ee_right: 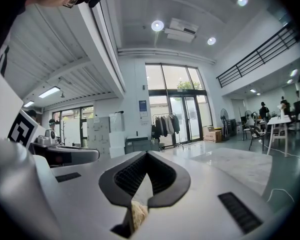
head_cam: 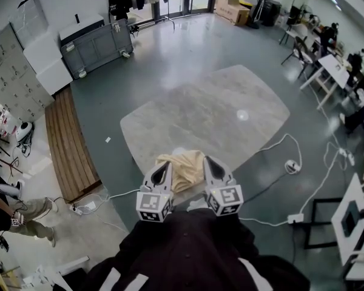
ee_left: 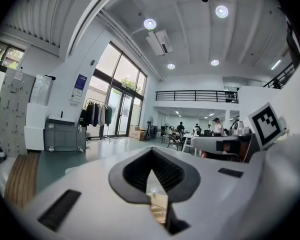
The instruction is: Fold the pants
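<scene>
Left hand-held gripper [head_cam: 164, 166] and right hand-held gripper [head_cam: 210, 162] are both clamping tan pants [head_cam: 183, 170], jaws closed on the fabric. Pants are bunching between them, over the near edge of a pale rug [head_cam: 212, 111]. Rug is lying on a glossy grey floor [head_cam: 170, 59]. Wood deck [head_cam: 73, 144] is sitting at left, clothes rack [ee_right: 165, 126] by the glass doors [ee_right: 182, 111].

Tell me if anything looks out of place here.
The tan pants are bunched up between the left gripper and right gripper, both shut on them, not spread flat. White cables trail loose across the floor beside the mat.
</scene>
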Available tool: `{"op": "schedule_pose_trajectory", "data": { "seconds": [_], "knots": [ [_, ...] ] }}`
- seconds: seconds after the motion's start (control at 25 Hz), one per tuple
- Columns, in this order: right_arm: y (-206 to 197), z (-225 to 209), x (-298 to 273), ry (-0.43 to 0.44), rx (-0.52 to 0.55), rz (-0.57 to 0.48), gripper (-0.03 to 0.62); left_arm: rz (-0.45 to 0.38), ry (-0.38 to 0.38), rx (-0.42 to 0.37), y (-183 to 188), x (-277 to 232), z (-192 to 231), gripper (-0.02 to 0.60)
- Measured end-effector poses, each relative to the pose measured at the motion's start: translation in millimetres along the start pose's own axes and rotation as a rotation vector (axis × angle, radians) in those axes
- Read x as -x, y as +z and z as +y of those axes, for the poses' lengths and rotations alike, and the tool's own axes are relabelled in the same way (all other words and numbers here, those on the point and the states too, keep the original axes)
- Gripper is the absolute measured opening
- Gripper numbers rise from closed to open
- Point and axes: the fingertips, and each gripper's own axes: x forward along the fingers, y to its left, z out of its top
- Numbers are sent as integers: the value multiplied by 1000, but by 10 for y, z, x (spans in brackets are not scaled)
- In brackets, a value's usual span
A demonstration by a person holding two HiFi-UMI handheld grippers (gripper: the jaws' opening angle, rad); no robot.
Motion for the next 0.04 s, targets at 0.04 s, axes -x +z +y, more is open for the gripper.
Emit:
{"op": "schedule_pose_trajectory", "data": {
  "seconds": [0.04],
  "knots": [
    [-9,0,-3,-1,-4,1,3,3,0,4,-18,-1,5,2]
  ]
}}
